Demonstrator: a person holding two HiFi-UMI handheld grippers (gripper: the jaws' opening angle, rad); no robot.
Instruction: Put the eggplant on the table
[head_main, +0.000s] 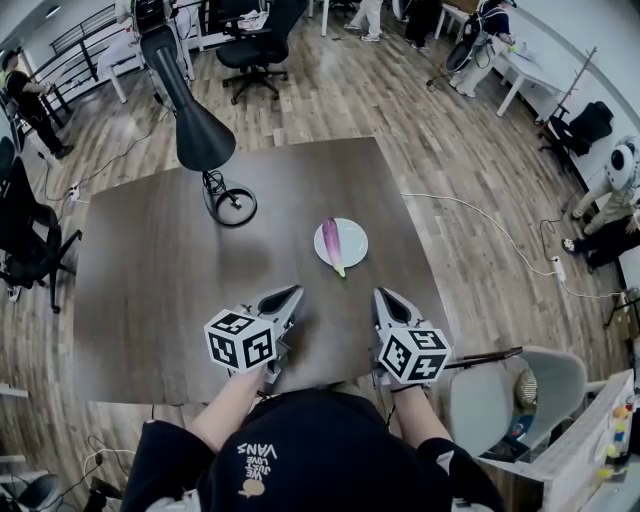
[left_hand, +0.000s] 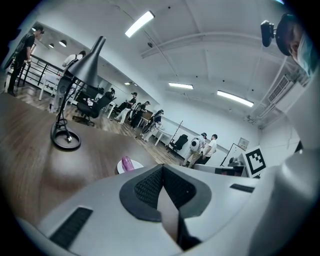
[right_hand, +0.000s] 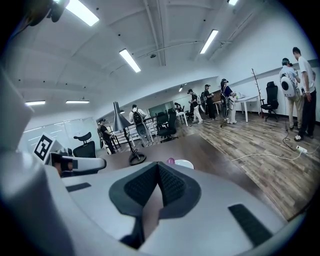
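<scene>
Both grippers hover low over the near edge of the dark wooden table (head_main: 150, 280). They sit side by side and apart from each other, each with its marker cube on the person's side.

Left gripper (head_main: 290, 294): jaws pressed together. In the left gripper view (left_hand: 161, 169) the ribbed pads meet at the tip with nothing between them.

Right gripper (head_main: 386, 296): the same. In the right gripper view (right_hand: 157, 167) the pads are closed against each other and hold nothing.

The eggplant (head_main: 332, 243) is ahead of both grippers and touches neither. It lies forward and to the right of the left gripper, and forward and slightly to the left of the right gripper, nearer the right one. It rests on a white plate (head_main: 358, 240), not on the bare tabletop. Its pale greenish end pokes past the plate's near rim toward the grippers, and the purple body runs away from them. From the left gripper it shows as a purple lump (left_hand: 127, 162) on the plate (left_hand: 136, 166), just over the jaw housing. From the right gripper only a purple tip (right_hand: 171, 161) shows beside the plate (right_hand: 186, 163).

A desk lamp (head_main: 200, 135) stands farther off, ahead and to the left of the left gripper. Its round base is on the table and its dark cone shade leans over it.

Past the table's far edge are a plank floor, a black office chair (head_main: 255, 45) and people standing at white desks.
</scene>
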